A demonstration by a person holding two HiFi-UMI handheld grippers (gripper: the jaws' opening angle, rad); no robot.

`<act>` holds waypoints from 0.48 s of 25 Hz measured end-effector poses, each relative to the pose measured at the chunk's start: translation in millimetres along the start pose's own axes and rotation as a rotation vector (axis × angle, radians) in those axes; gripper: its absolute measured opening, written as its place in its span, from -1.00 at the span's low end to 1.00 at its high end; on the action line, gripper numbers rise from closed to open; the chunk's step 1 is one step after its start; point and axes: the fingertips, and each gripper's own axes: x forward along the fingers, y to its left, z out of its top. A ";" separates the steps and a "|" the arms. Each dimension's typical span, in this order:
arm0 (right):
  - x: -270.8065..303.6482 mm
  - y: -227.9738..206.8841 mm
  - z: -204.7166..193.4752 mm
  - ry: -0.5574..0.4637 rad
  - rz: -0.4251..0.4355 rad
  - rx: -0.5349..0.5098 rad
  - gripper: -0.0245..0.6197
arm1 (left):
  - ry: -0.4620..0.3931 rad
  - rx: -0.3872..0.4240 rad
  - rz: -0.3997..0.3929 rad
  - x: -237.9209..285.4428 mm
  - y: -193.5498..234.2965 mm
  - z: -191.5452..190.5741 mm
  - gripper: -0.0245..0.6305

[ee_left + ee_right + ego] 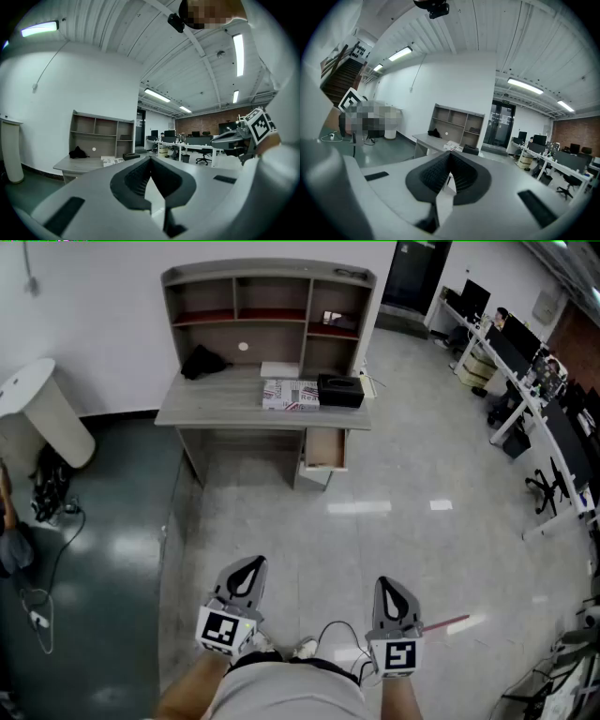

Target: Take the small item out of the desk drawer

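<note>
Grey floor (309,521), desk (216,397) with open drawer (325,448) well ahead; left tongs (251,564) and right tongs (385,583) each closed, empty.

Your room is evenly bright under ceiling strip lights (238,54), which blow out white in both gripper views and leave pale glare patches on the glossy floor (360,507). Those views bend hard at the rim, with black corners. Shadows are soft. Close to the lens, the left gripper (150,159) and right gripper (450,153) look unfocused.

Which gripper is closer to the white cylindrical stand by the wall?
Left. In the head view the left gripper is below and right of the white cylindrical stand; the right gripper is farther right still.
</note>
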 end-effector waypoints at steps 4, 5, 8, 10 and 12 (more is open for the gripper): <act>-4.9 -5.4 -2.4 -0.024 0.022 -0.002 -0.86 | 0.001 -0.001 0.013 -0.6 -9.3 -1.1 -0.87; -6.6 -6.7 -2.5 -0.031 0.030 0.004 -0.85 | 0.004 -0.003 0.019 -1.8 -10.9 -2.5 -0.87; -10.0 -13.4 -5.3 -0.044 0.050 0.010 -0.85 | 0.015 -0.003 0.047 -5.3 -16.2 -5.5 -0.87; -11.3 -18.2 -11.1 -0.049 0.065 0.007 -0.85 | 0.021 0.005 0.065 -7.8 -21.6 -6.4 -0.87; -12.2 -22.4 -18.3 -0.054 0.080 0.008 -0.85 | 0.029 0.010 0.085 -11.8 -26.4 -9.1 -0.87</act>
